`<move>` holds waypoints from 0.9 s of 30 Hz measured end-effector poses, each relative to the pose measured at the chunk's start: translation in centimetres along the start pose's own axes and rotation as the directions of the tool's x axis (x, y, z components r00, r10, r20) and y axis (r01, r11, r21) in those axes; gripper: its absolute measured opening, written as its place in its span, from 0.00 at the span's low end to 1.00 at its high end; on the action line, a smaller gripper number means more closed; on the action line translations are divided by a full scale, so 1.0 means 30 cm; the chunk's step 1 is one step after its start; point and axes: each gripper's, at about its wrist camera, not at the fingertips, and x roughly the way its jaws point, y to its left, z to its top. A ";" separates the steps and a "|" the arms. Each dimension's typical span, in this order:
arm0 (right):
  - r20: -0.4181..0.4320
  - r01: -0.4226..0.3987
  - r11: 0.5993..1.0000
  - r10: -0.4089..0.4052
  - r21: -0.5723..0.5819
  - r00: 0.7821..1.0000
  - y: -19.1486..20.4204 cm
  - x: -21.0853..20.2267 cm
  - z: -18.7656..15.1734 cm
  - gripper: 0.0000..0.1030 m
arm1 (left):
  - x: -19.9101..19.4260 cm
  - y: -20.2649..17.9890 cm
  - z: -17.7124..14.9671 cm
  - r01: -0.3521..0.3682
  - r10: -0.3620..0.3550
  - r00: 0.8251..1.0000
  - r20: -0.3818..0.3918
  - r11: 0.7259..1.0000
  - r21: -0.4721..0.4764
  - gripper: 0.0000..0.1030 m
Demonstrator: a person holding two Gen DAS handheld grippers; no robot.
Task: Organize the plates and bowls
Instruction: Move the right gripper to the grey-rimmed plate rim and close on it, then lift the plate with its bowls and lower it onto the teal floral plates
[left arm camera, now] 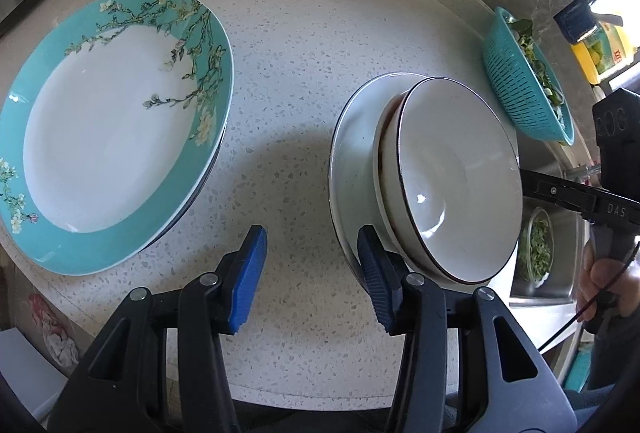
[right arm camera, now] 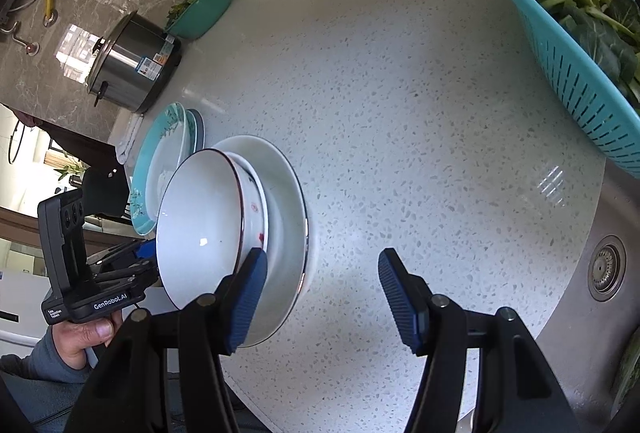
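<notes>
On the speckled countertop (left arm camera: pixel 304 45), a white bowl (left arm camera: pixel 460 177) with a dark rim sits nested in a second bowl on a white plate (left arm camera: pixel 352 161). The left gripper (left arm camera: pixel 312 279) stands with its jaws apart, the stack just beside its right pad and a teal floral plate (left arm camera: pixel 108 129) well off to its left. The right gripper (right arm camera: pixel 322 297) also has its jaws apart with nothing between them, its left pad at the bowl's rim; whether it touches cannot be told. A teal colander (right arm camera: pixel 576 73) of greens lies far to its right.
</notes>
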 end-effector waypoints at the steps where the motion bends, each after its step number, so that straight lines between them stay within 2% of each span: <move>1: -0.004 0.001 1.000 -0.001 -0.003 1.000 -0.007 -0.004 0.001 0.60 | 0.005 0.002 0.000 -0.002 0.002 1.000 -0.001 1.000 -0.001 0.45; 5: -0.038 0.027 1.000 -0.028 -0.009 0.999 -0.025 0.013 0.000 0.60 | 0.020 0.014 0.014 -0.008 0.008 1.000 -0.012 1.000 -0.003 0.47; 12: -0.063 0.014 0.999 -0.017 -0.043 0.998 -0.030 0.065 -0.001 0.58 | 0.053 0.011 0.025 -0.031 0.031 1.000 -0.002 0.999 0.016 0.47; 16: -0.053 0.001 0.998 -0.004 -0.056 0.999 -0.045 0.085 0.002 0.57 | 0.068 0.009 0.023 -0.030 0.030 0.999 0.023 0.999 0.019 0.47; 19: -0.043 0.008 0.993 -0.013 -0.114 0.999 -0.034 0.105 -0.007 0.56 | 0.088 -0.003 0.028 -0.019 0.018 0.999 0.041 1.000 0.025 0.47; 22: -0.029 -0.008 0.990 0.004 -0.142 1.000 -0.030 0.119 -0.012 0.55 | 0.100 -0.006 0.027 -0.033 0.031 0.998 0.062 0.999 0.036 0.48; 27: -0.010 0.011 0.982 -0.013 -0.187 1.000 -0.008 0.129 -0.015 0.50 | 0.118 -0.031 0.029 -0.059 0.053 0.996 0.077 0.996 0.068 0.47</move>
